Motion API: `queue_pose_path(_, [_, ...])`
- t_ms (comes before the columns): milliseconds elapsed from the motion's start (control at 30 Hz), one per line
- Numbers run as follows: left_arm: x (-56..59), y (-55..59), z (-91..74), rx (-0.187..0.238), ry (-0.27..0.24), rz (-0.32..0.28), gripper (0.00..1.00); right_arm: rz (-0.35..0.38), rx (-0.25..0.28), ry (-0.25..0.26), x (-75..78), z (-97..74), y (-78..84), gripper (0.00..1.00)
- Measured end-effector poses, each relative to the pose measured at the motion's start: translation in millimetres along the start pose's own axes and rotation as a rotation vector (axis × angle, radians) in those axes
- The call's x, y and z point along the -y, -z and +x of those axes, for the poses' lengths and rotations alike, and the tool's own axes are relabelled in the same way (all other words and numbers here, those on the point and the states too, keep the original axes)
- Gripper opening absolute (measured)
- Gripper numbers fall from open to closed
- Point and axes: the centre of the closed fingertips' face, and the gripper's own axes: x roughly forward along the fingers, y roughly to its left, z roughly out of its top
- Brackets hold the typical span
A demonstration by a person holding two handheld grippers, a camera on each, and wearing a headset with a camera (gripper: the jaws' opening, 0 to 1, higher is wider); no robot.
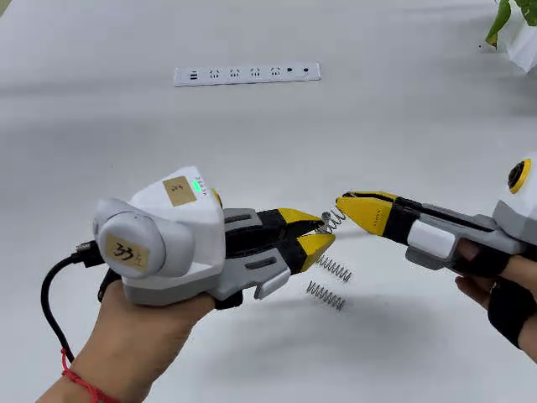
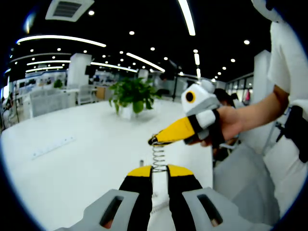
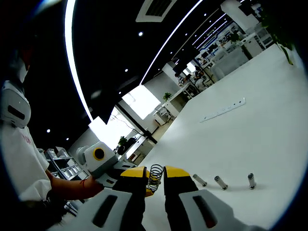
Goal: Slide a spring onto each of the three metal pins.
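You have one spring (image 1: 334,221) up in the air over the near half of the worktop (image 1: 403,109). The left gripper (image 1: 327,232) is closed on one end and the right gripper (image 1: 342,204) is pinched on the other. Settle which tool carries it, and release the other only once that grip feels firm. Hold it near one end, so the far end stays open for a pin. The three pins (image 3: 220,182) sit in a row on the worktop, none wearing a spring yet. Squeeze lightly, because a thin coil probably flicks away under pressure. Two loose springs (image 1: 334,269) lie just below your tools, towards the near edge.
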Motion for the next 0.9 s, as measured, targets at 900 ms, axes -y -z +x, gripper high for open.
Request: queue_pose_path(900, [9.3,3.6,3.5,-0.011,0.042,-0.005,0.10,-0.356,-0.211,-0.031,-25.4,5.9,8.0,0.12])
